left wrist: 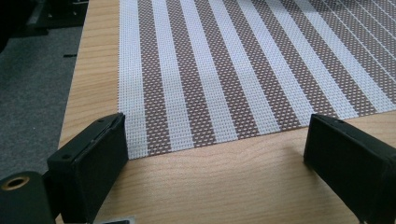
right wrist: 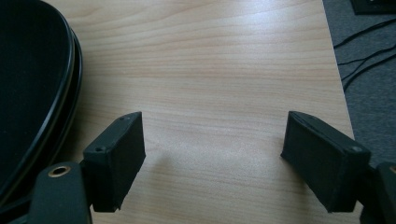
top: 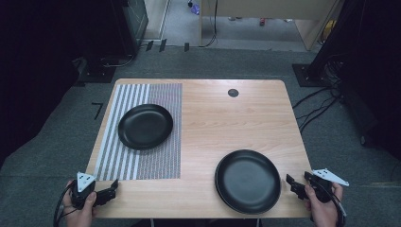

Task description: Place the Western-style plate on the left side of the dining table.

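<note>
A black plate (top: 145, 126) lies on a striped placemat (top: 123, 158) on the left half of the wooden table (top: 222, 118). A second black plate (top: 248, 180), which looks like a stack of two, sits near the front right edge. My left gripper (top: 111, 187) rests at the front left corner, open and empty. Its jaws straddle the near edge of the placemat (left wrist: 233, 60), as the left gripper view (left wrist: 215, 135) shows. My right gripper (top: 297, 180) is just right of the front plate, open, with bare wood between its jaws (right wrist: 212, 135). The plate's rim (right wrist: 46, 84) lies to their left.
A small black round cap (top: 232, 92) is set in the tabletop near the far edge. Cables (top: 317, 104) run over the grey carpet to the right of the table. Dark equipment (top: 118, 28) stands behind the far left corner.
</note>
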Available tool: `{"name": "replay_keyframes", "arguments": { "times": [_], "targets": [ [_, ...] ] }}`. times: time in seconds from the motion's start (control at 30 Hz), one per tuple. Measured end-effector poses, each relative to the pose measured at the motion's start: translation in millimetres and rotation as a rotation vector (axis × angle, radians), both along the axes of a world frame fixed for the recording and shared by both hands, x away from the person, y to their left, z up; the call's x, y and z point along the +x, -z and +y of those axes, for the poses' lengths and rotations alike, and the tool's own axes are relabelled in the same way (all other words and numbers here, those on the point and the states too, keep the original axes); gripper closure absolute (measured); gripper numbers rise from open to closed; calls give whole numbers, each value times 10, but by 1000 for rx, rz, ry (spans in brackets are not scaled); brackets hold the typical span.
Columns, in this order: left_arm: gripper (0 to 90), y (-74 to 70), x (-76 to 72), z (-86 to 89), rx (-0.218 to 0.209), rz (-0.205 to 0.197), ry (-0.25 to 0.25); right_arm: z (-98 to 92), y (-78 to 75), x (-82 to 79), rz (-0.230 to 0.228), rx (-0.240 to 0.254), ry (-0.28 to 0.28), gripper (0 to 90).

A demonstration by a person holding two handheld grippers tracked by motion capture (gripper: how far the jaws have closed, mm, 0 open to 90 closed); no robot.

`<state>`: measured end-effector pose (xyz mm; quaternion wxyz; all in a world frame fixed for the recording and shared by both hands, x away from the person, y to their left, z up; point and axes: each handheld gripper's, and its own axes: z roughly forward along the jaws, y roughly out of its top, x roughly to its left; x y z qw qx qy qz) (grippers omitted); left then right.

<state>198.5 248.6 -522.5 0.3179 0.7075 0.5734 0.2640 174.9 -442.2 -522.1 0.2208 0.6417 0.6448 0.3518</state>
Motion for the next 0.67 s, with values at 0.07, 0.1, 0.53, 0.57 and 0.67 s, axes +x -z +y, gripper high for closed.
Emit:
{"name": "replay_keyframes", "arguments": {
  "times": [0.07,0.1,0.53,0.57,0.67],
  "targets": [
    [62,4,-3,-4,-1,-3,-5,30,3,2,1,-26,3,197],
    [63,7,-8,-5,-2,-7,-6,70,26,-8,-13,-57,7,182],
    [59,17,-12,1,-5,-16,-2,153,87,-90,-44,-133,22,135],
    [59,17,-12,1,-5,-16,-2,154,87,-90,-44,-133,22,135],
    [52,18,-10,1,-5,-15,0,153,88,-89,-45,-134,21,135]
  ]
}}
